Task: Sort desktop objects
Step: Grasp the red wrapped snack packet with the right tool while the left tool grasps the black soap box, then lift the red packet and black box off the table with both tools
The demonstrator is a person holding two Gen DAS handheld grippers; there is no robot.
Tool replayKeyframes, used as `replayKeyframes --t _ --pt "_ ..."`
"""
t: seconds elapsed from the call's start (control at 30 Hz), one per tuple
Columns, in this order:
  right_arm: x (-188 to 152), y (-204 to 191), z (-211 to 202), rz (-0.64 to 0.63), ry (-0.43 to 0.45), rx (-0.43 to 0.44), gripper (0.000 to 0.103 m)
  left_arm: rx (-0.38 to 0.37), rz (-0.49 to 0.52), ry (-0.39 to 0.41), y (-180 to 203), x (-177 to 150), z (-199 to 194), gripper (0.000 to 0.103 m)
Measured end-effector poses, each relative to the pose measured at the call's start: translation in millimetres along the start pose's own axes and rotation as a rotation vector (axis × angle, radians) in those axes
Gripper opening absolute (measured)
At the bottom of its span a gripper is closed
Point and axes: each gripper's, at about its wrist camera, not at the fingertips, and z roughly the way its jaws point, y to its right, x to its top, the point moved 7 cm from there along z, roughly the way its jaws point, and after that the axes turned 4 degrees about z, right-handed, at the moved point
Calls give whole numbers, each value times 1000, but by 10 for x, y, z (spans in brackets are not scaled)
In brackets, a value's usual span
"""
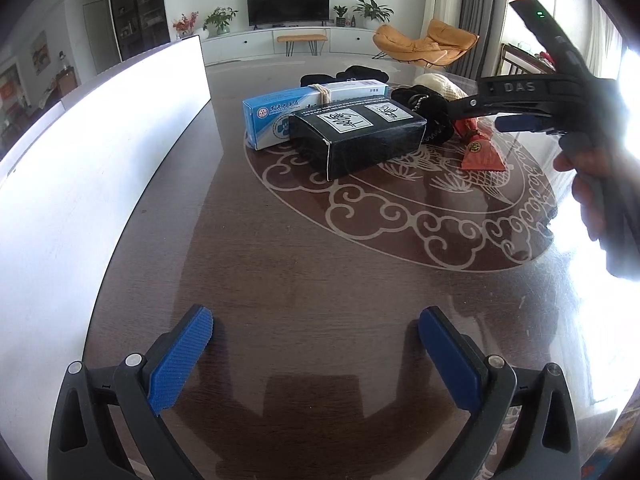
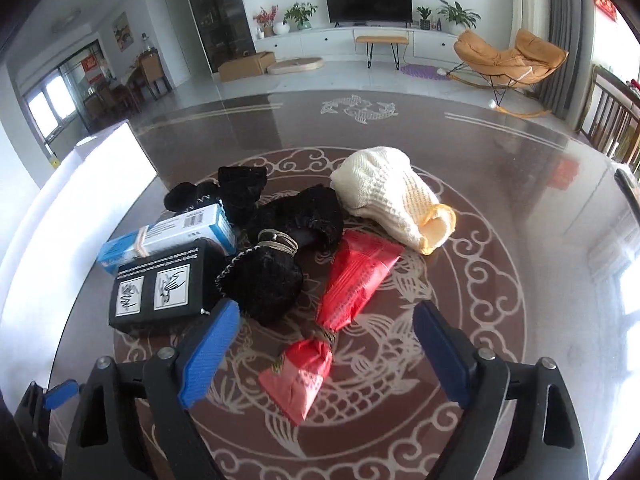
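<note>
Desktop objects lie in one tight heap in the middle of the dark patterned surface [image 2: 500, 184], and we still have to sort them. Our right hand-held gripper [image 2: 324, 344] hangs over the near end of the red packet [image 2: 352, 280] with its jaws apart and nothing held; the packet's tied tail sits between the blue pads but they do not press on it. Our left hand-held gripper [image 1: 316, 344] is also wide open, over a bare part of the surface, well apart from the heap. We think a few things could go wrong. The red packet looks thin and crinkly, so it may slip out if we pinch only its tail. The black pouch [image 2: 264, 280] with the string round its neck lies just beside the packet and close to our left pad, so we could catch it by mistake or drag it along. The black box [image 2: 156, 288] and the blue box [image 2: 168, 236] lie side by side, the blue one tied with a band, and a bump could push them. The cream knitted thing [image 2: 384, 196] rests behind the packet, touching the dark cloth [image 2: 240, 188]. A big white board [image 1: 100, 152] stands along the left edge and could block a wide swing.
</note>
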Motion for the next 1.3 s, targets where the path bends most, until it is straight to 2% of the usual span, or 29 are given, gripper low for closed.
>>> replayKeyframes --t 0.03,0.07,0.1,0.13,0.23,0.33,0.4,0.5,0.57,0.6,0.63,0.7,0.77,0.83,0.9,1.0,1.17,1.23,1.3 --pt "3 -8 114 -8 -32 -29 70 3 -5 0 -8 -2 -2 103" --pt "6 -16 183 -15 -47 -48 66 6 -11 1 -21 -4 -3 103" --pt "8 -29 205 -13 -43 -37 56 5 -19 3 -33 -4 -7 103" --pt "9 -44 194 -5 -32 -14 42 1 -24 6 -41 -3 -10 103" --pt "-100 -88 103 -36 -25 13 25 0 -25 8 -36 2 -9 103" --pt "-368 -152 -78 -126 -26 42 22 -1 -26 8 -31 1 -10 103" --pt "-600 -119 -248 -140 -27 78 22 0 -26 7 -31 0 -11 103" --pt "-979 -4 -501 -174 -9 69 22 6 -21 4 -32 2 0 103" --pt "-1189 107 -642 -180 15 40 24 13 -14 0 -26 4 8 103" --pt "-1275 159 -700 -176 25 31 33 13 -15 0 -29 2 11 103" --pt "-1355 220 -744 -170 28 26 53 13 -15 0 -30 -1 9 103" --pt "-1438 307 -792 -154 29 33 81 11 -13 -2 -30 -1 11 103" --pt "-1496 369 -836 -155 40 40 84 1 -3 -8 -23 34 37 103" --pt "-1561 417 -816 -168 38 34 85 -39 56 -12 36 145 115 103" --pt "-1557 440 -805 -167 46 35 88 -90 129 -19 110 303 230 103" --pt "-1566 446 -799 -159 44 42 90 -117 168 -25 124 582 429 103" --pt "-1600 370 -770 -207 24 11 98 -117 172 -42 113 1007 734 103" --pt "-1602 372 -769 -204 19 25 100 -119 204 -50 176 1139 816 103" --pt "-1601 372 -769 -205 19 24 100 -89 252 -41 245 1253 859 103"
